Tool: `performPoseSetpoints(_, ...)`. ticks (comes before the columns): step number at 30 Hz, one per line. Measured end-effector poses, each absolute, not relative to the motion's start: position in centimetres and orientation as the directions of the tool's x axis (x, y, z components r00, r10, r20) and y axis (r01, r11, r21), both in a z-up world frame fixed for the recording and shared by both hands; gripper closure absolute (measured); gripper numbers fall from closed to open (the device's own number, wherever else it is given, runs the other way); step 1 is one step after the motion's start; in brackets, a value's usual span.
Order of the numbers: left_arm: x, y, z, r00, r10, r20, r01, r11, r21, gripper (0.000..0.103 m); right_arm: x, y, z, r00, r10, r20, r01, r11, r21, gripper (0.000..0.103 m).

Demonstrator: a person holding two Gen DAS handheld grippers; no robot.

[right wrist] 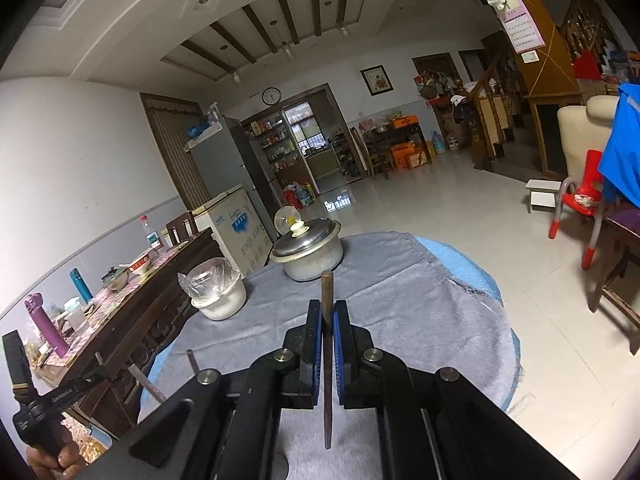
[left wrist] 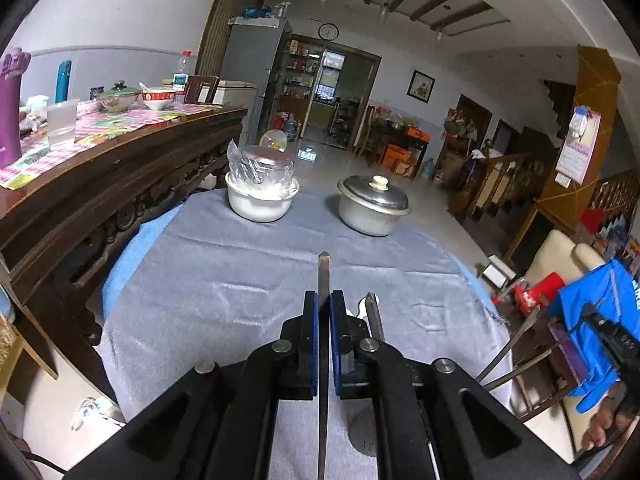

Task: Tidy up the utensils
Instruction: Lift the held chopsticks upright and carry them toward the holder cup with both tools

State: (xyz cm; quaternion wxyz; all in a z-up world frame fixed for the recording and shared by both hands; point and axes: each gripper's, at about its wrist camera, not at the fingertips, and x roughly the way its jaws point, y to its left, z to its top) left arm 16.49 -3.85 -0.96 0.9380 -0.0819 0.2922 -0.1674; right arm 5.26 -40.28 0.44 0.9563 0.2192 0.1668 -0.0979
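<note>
A lived-in home: fridge (left wrist: 262, 76), wall clock (left wrist: 328, 32), staircase (right wrist: 500, 128) and pantry shelves (bottles crowding them) (left wrist: 294, 76)

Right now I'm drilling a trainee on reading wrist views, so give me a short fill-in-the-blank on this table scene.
1. The metal pot is covered by a ____ with a pale knob.
2. The white bowl stands to the ____ of the pot in both views.
3. The left tongs are shut on a thin ____ chopstick.
4. The cloth under both vessels is ____.

Missing words: lid; left; metal; grey
</note>
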Motion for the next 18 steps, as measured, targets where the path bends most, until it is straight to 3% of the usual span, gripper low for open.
performPoseSetpoints(18,13.0,-4.6,0.2,0.815,-0.295,-0.499,0.242,0.955,-0.170,0.098,2.5,-37.1,2.5,0.938,-0.082,-0.338,0.207,0.913,0.353,0.097)
